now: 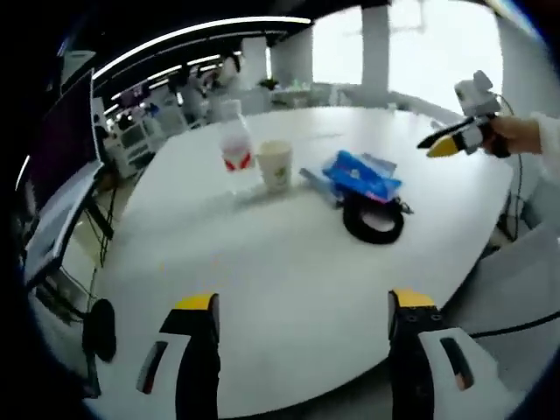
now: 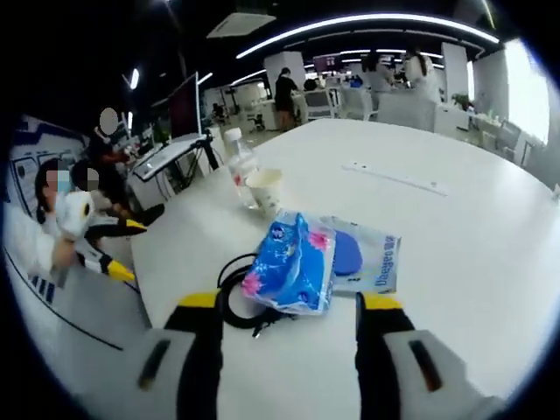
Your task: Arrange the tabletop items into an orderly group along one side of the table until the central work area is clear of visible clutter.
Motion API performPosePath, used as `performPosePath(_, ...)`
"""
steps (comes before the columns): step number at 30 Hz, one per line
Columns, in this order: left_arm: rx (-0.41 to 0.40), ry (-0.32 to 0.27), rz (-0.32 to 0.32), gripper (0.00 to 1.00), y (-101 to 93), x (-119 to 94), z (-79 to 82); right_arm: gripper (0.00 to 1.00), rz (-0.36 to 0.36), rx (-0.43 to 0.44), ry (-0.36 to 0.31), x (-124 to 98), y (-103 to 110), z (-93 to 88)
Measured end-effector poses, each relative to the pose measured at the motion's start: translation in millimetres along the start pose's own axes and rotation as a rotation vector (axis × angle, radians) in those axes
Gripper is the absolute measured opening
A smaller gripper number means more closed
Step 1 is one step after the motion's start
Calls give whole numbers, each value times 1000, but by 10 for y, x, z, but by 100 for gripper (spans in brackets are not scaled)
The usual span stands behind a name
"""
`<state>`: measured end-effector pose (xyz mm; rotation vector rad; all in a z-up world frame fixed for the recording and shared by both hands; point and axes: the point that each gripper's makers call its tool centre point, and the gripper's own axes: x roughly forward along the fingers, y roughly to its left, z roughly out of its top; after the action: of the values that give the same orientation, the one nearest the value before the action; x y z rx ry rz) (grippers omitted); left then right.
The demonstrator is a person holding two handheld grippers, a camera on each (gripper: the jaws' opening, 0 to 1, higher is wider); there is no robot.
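Observation:
Clustered on the white round table [image 1: 289,280] are a clear bottle with a red label [image 1: 234,144], a paper cup [image 1: 275,164], a blue tissue pack [image 1: 360,175] and a black coiled cable [image 1: 374,220]. My left gripper [image 1: 304,302] is open and empty over the near part of the table. A hand holds my right gripper [image 1: 442,147] to the right of the cluster, apart from it. In the right gripper view, my right gripper [image 2: 290,302] is open, and the tissue pack [image 2: 293,262] lies just ahead, in line with the gap. Beside it lie the cable [image 2: 236,302], cup [image 2: 265,190] and bottle [image 2: 241,166].
A flat blue-and-white packet [image 2: 372,254] lies under the tissue pack. A thin strip [image 2: 394,178] lies farther across the table. My left gripper [image 2: 127,249] shows at the left, held by a person. Desks, monitors and people stand beyond the table's edge.

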<state>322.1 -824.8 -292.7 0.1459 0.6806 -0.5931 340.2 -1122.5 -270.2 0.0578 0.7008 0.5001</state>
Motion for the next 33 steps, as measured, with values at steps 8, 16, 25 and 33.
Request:
performPosePath(8,-31,18,32,77,-145,60,64,57,13,38,-3,-144,-170,-163)
performPosePath(16,-5,28,49,77,-328,145,224,56,41,80,-13,-146,-322,-231)
performPosePath(25,-35,40,77,77,-526,239,288,54,100,88,-3,-92,-434,-240)
performPosePath(33,-169,3,97,73,-877,379,407,54,158,21,27,39,-594,-177)
